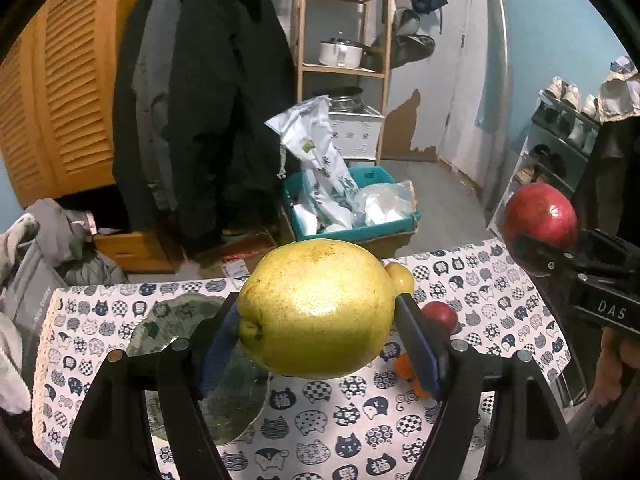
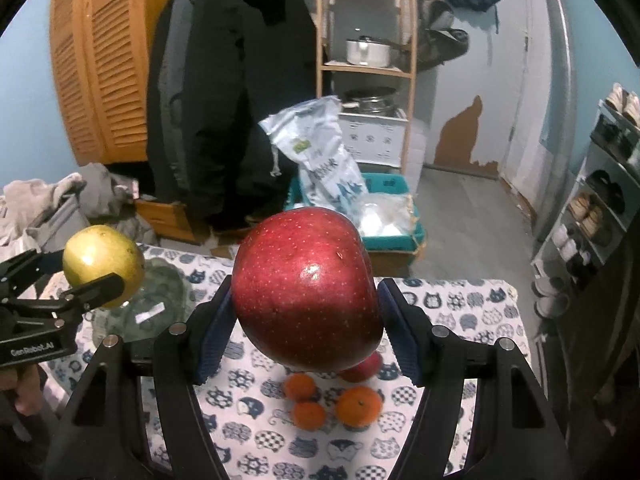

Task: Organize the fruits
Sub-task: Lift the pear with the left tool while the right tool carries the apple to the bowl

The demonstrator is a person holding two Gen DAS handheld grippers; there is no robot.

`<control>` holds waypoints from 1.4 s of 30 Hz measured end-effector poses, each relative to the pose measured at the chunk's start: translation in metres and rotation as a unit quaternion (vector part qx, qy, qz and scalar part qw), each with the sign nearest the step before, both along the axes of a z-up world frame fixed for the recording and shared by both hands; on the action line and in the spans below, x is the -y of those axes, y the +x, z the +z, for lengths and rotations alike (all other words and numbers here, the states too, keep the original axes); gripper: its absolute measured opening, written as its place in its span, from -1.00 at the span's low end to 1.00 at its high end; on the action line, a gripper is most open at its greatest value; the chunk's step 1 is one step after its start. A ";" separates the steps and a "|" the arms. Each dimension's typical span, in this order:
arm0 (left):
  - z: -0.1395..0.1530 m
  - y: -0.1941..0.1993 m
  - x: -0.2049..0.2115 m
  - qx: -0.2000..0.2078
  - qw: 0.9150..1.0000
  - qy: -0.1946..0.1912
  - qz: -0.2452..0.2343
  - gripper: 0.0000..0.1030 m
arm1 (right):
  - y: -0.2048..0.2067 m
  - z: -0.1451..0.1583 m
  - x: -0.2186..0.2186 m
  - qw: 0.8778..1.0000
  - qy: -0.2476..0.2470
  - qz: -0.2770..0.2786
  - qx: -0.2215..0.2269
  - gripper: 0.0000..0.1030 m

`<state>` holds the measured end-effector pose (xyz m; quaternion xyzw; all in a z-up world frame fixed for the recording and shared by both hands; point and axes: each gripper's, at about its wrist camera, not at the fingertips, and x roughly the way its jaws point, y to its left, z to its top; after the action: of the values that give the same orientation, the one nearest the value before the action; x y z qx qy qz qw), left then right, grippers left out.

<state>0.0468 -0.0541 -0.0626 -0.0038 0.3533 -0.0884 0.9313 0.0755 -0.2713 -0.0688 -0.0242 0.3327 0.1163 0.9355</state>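
Observation:
My left gripper (image 1: 316, 320) is shut on a large yellow citrus fruit (image 1: 320, 308), held above the table; the same fruit (image 2: 102, 266) shows at the left of the right wrist view. My right gripper (image 2: 306, 308) is shut on a big red apple (image 2: 308, 288), also lifted; that apple (image 1: 540, 222) shows at the right of the left wrist view. A greenish glass plate (image 1: 176, 328) lies on the table below the left gripper. A second red apple (image 1: 440, 316), a small yellow fruit (image 1: 400, 276) and three oranges (image 2: 356, 406) lie on the cloth.
The table wears a cat-print cloth (image 1: 340, 420). Beyond its far edge stand a teal bin (image 1: 360, 216) with bags, a wooden shelf (image 1: 344, 68) with pots, hanging dark coats (image 1: 208, 100) and a shoe rack (image 2: 592, 216) at the right.

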 end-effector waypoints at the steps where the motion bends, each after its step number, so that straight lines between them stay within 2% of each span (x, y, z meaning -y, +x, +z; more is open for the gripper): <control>1: 0.000 0.000 -0.003 0.000 1.000 0.000 0.003 0.50 | 0.001 0.000 -0.005 1.000 0.000 0.004 0.000 0.34; 22: -0.017 0.003 -0.089 -0.018 0.996 -0.003 0.086 0.50 | 0.032 -0.011 -0.104 0.996 0.017 0.085 -0.034 0.34; 42: -0.075 0.013 -0.169 -0.086 0.983 -0.002 0.161 0.50 | 0.059 -0.053 -0.207 0.984 0.019 0.150 -0.097 0.34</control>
<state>0.0596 0.1153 -0.1376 -0.0698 0.4267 0.0631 0.8995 0.1348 -0.0646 -0.1215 -0.0451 0.4119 0.2634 0.8712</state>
